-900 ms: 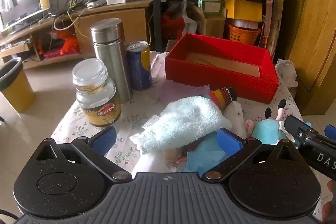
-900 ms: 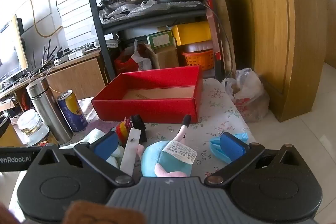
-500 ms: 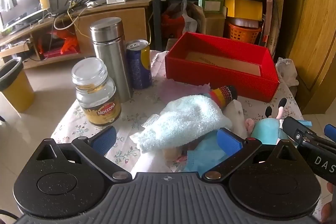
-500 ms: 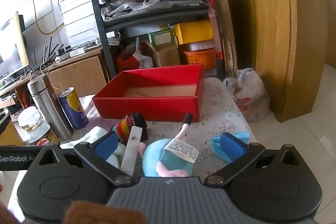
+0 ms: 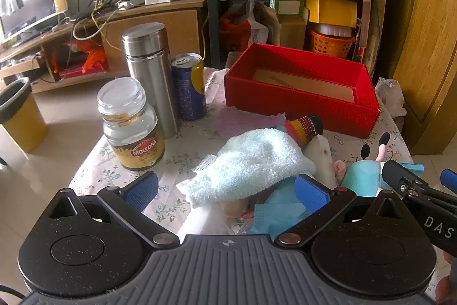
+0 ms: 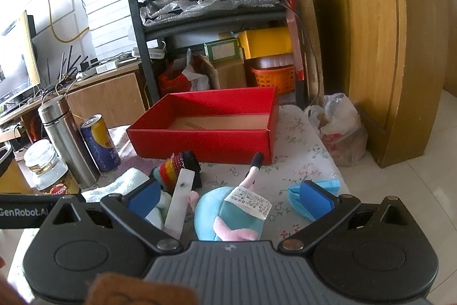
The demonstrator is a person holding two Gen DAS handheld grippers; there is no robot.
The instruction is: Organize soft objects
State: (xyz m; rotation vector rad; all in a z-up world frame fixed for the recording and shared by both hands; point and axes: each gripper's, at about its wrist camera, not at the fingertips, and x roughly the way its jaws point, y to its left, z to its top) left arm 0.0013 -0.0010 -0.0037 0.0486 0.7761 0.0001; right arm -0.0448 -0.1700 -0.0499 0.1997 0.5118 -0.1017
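A pale blue fluffy towel (image 5: 251,165) lies on the floral tablecloth, in front of my open left gripper (image 5: 225,187), whose pads do not touch it. Behind the towel lies a striped knitted piece (image 5: 304,126) and a pink cloth (image 5: 245,119). A light blue plush toy (image 6: 228,215) with a white tag lies between the open jaws of my right gripper (image 6: 230,197), untouched. The empty red box (image 6: 211,127) stands at the back of the table. A white flat strip (image 6: 181,202) leans beside the plush.
A coffee jar (image 5: 131,127), a steel flask (image 5: 151,76) and a blue can (image 5: 188,85) stand at the left. A folded blue piece (image 6: 311,196) lies at the table's right edge. Shelving (image 6: 205,13), a wooden cabinet (image 6: 385,47) and a plastic bag (image 6: 340,130) surround the table.
Both views have drifted only slightly; the right gripper has tipped up a little over the plush. Nothing on the table has moved, and both grippers stay open.
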